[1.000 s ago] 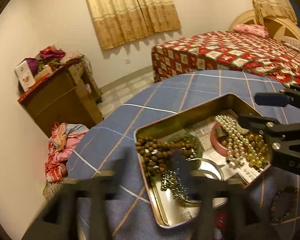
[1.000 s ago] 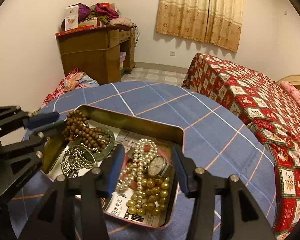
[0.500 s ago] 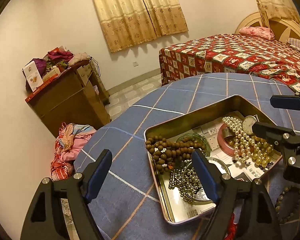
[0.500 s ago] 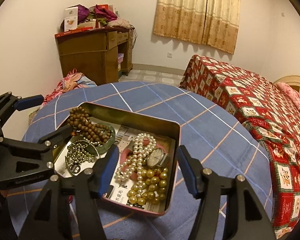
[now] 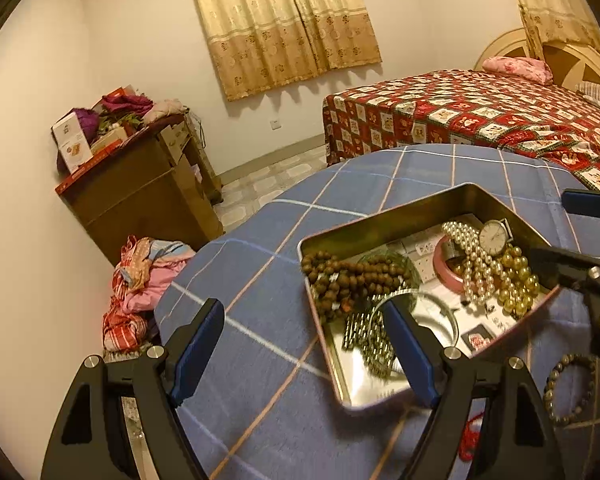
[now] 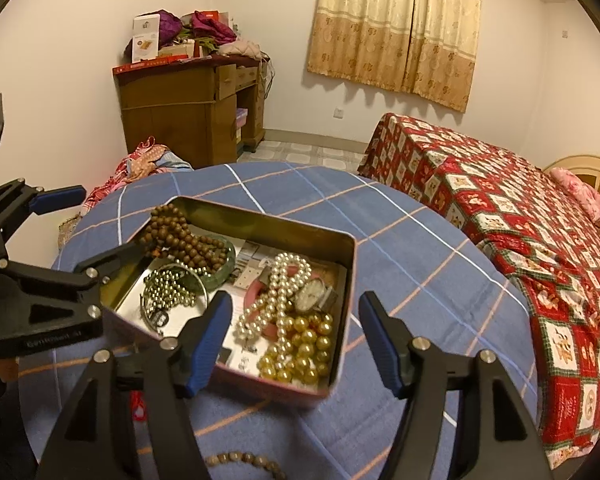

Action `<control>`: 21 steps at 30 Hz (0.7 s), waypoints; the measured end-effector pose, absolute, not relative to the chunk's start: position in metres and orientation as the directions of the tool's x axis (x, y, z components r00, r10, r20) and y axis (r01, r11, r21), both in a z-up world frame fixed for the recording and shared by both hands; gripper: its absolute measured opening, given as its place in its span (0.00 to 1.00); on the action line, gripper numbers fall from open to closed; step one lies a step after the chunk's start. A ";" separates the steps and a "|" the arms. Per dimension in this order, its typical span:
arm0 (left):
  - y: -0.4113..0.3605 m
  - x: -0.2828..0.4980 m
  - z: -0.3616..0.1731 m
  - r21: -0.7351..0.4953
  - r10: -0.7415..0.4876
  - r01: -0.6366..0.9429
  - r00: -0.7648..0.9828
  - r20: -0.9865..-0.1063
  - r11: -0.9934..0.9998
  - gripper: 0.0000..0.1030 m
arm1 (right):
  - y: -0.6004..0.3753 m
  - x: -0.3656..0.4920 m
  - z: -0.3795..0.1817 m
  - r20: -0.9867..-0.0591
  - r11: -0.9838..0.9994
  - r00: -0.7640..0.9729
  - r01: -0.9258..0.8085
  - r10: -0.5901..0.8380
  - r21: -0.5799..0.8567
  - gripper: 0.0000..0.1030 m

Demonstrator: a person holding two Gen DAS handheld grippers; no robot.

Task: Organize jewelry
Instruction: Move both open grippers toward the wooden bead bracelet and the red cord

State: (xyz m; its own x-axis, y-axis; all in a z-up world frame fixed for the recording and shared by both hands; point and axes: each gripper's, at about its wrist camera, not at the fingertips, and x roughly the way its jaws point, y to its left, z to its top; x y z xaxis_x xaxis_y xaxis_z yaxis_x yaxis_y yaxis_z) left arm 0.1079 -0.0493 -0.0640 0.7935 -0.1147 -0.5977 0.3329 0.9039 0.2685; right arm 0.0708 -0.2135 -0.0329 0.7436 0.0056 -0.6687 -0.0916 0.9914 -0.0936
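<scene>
An open metal tin (image 5: 384,216) (image 6: 268,220) stands on the blue checked table (image 5: 260,264). It holds brown wooden beads (image 6: 180,236), a green bangle (image 6: 226,260), a metal bead chain (image 6: 168,292), a pearl necklace (image 6: 284,284), a watch (image 6: 312,296) and golden beads (image 6: 304,352). My right gripper (image 6: 296,300) hovers over the tin's near right part, its jaws opening, the pearls and watch below them untouched. My left gripper (image 5: 300,308) stands open at the tin's left corner, empty. A dark bead bracelet (image 5: 572,388) (image 6: 240,460) lies on the cloth outside the tin.
A red string (image 6: 138,404) lies on the cloth near the tin. A bed with a red patterned cover (image 6: 520,220) stands to the right. A wooden cabinet (image 5: 148,200) piled with things stands by the wall, with a heap of clothes (image 5: 140,280) on the floor.
My right gripper's jaws have spread wider and it has drawn back a little from the tin. The left gripper stays open in much the same place.
</scene>
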 end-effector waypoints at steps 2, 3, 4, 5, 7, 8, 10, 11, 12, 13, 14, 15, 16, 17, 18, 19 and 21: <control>-0.042 0.101 -0.065 0.254 -0.108 0.316 0.793 -0.600 0.914 0.80 | -0.217 0.061 -0.031 -0.664 0.992 0.748 -0.085 0.003 -0.091 0.67; -0.037 0.096 -0.064 0.240 -0.109 0.309 0.793 -0.599 0.920 0.80 | -0.218 0.057 -0.031 -0.663 0.993 0.749 -0.081 0.002 -0.089 0.67; -0.033 0.092 -0.064 0.233 -0.110 0.303 0.794 -0.598 0.924 0.80 | -0.220 0.052 -0.031 -0.660 0.993 0.751 -0.075 -0.001 -0.087 0.67; -0.029 0.087 -0.064 0.225 -0.109 0.296 0.795 -0.597 0.929 0.80 | -0.221 0.049 -0.030 -0.660 0.994 0.751 -0.071 -0.003 -0.085 0.67; -0.024 0.078 -0.065 0.209 -0.113 0.292 0.791 -0.602 0.933 0.80 | -0.224 0.038 -0.031 -0.662 0.995 0.750 -0.062 -0.004 -0.076 0.68; -0.022 0.072 -0.067 0.202 -0.112 0.289 0.787 -0.607 0.936 0.80 | -0.225 0.035 -0.032 -0.662 0.995 0.749 -0.061 -0.003 -0.073 0.70; -0.022 0.061 -0.071 0.199 -0.119 0.299 0.779 -0.615 0.933 0.80 | -0.227 0.025 -0.035 -0.668 0.996 0.744 -0.056 -0.006 -0.071 0.72; -0.022 0.055 -0.074 0.205 -0.115 0.300 0.780 -0.615 0.932 0.80 | -0.229 0.020 -0.037 -0.672 0.996 0.741 -0.055 -0.005 -0.067 0.73; -0.023 0.051 -0.077 0.210 -0.110 0.299 0.779 -0.618 0.931 0.80 | -0.230 0.015 -0.040 -0.676 0.997 0.737 -0.054 -0.003 -0.063 0.73; -0.024 0.048 -0.081 0.210 -0.109 0.302 0.771 -0.628 0.930 0.80 | -0.231 0.009 -0.044 -0.682 0.997 0.731 -0.051 -0.004 -0.060 0.73; -0.024 0.045 -0.085 0.203 -0.111 0.306 0.761 -0.639 0.930 0.80 | -0.232 0.006 -0.047 -0.688 0.997 0.725 -0.049 -0.005 -0.059 0.73; -0.025 0.041 -0.089 0.193 -0.119 0.313 0.753 -0.648 0.930 0.80 | -0.233 0.002 -0.052 -0.699 0.997 0.715 -0.046 -0.007 -0.057 0.73; -0.027 0.038 -0.091 0.189 -0.125 0.319 0.749 -0.651 0.929 0.80 | -0.234 0.000 -0.056 -0.709 0.998 0.706 -0.045 -0.005 -0.052 0.73; -0.030 0.038 -0.092 0.189 -0.127 0.324 0.747 -0.653 0.927 0.80 | -0.235 -0.004 -0.060 -0.715 0.998 0.699 -0.045 0.001 -0.043 0.73; -0.033 0.036 -0.093 0.194 -0.128 0.329 0.744 -0.655 0.924 0.80 | -0.236 -0.007 -0.062 -0.719 0.998 0.695 -0.046 0.006 -0.037 0.73; -0.035 0.035 -0.093 0.197 -0.127 0.331 0.744 -0.656 0.923 0.80 | -0.237 -0.009 -0.063 -0.722 0.998 0.692 -0.046 0.009 -0.032 0.73; -0.039 0.034 -0.095 0.205 -0.121 0.332 0.742 -0.659 0.921 0.80 | -0.236 -0.013 -0.065 -0.727 0.999 0.686 -0.049 0.020 -0.019 0.75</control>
